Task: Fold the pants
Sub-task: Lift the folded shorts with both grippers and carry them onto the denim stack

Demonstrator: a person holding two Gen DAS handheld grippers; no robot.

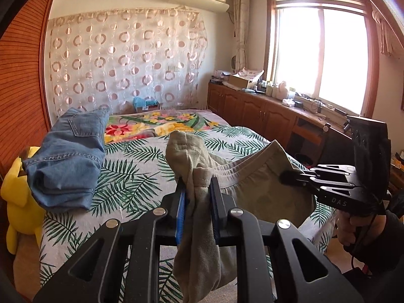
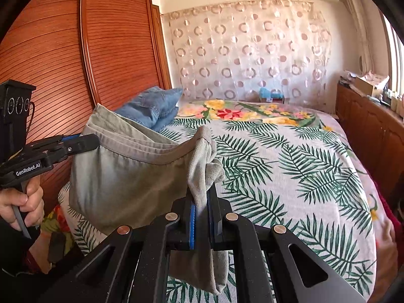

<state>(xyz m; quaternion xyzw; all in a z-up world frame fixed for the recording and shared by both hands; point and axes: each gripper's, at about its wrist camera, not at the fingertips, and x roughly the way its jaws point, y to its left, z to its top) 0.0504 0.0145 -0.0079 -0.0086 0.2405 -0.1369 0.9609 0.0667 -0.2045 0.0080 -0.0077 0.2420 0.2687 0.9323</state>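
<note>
- The left gripper (image 1: 198,197) is clamped on one bunched corner of the grey-green pants (image 1: 255,189), and the right gripper (image 2: 203,207) is clamped on the other corner; in each wrist view the cloth is pinched between the two pads and a tail of it hangs down under the jaws.
- The pants are in the air above the near edge of the bed (image 2: 290,166), and the waistband (image 2: 141,151) sags in a curve from one gripper to the other.
- I judge that the two corners are held apart so that the garment hangs flat by its own weight; this opens it and lets the wrinkles fall out before it is laid down for folding.
- The slack in the waistband tells me the hands are not pulled fully apart, so the cloth is not stretched tight.
- Both grippers point a little downward toward the bed, which seems the natural place to lay the pants.
- Count: two grippers, each held by one hand; the left hand (image 2: 22,202) shows in the right wrist view and the right hand (image 1: 353,227) in the left wrist view.
- Count: one pair of grey-green pants in the grip, and one pile of blue jeans (image 1: 68,156) that lies at the left side of the bed, well apart from the held pants.
- Count: one yellow plush toy (image 1: 20,194) beside the jeans, near the bed's edge.
</note>
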